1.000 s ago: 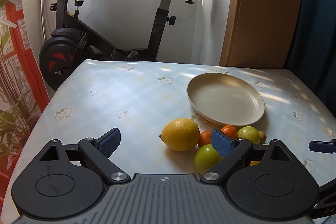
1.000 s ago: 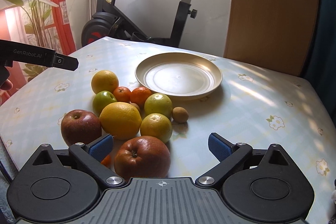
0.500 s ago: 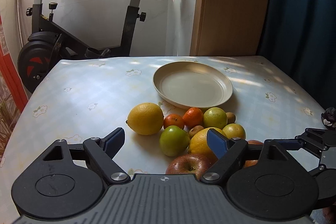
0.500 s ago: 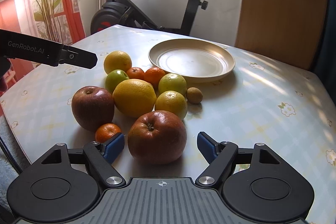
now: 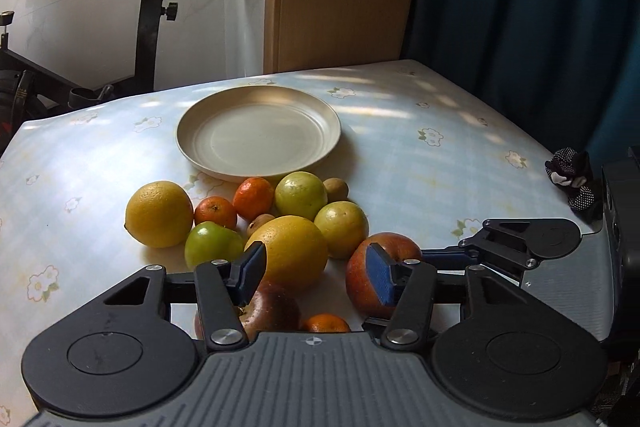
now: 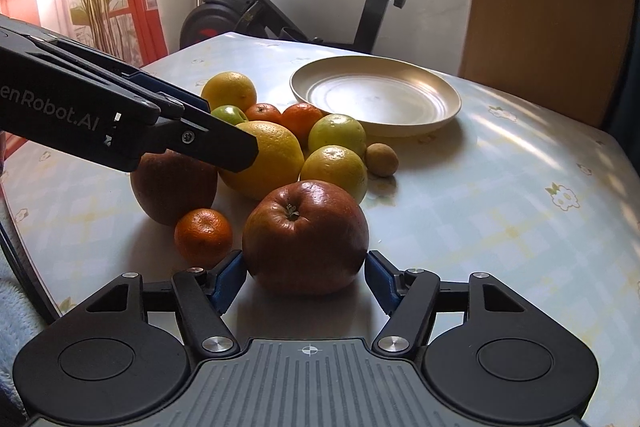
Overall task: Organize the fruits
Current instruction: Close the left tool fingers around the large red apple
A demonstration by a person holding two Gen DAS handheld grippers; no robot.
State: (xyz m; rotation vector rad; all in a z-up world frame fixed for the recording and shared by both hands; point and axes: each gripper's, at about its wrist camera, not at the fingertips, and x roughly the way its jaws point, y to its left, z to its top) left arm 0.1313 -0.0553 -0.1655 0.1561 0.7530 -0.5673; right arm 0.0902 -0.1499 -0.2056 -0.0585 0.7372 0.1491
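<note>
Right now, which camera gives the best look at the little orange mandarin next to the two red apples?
The right wrist view: the mandarin sits whole and unblocked on the table, between the two apples. In the left wrist view only the top of the mandarin peeks above the tool's body, the rest hidden.

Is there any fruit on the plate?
No, the plate holds nothing; the apples, oranges and other fruit lie in a heap on the table in front of it.

Window daylight, dappled tablecloth (image 5: 400,147) shadows, fisheye-bent edges
</note>
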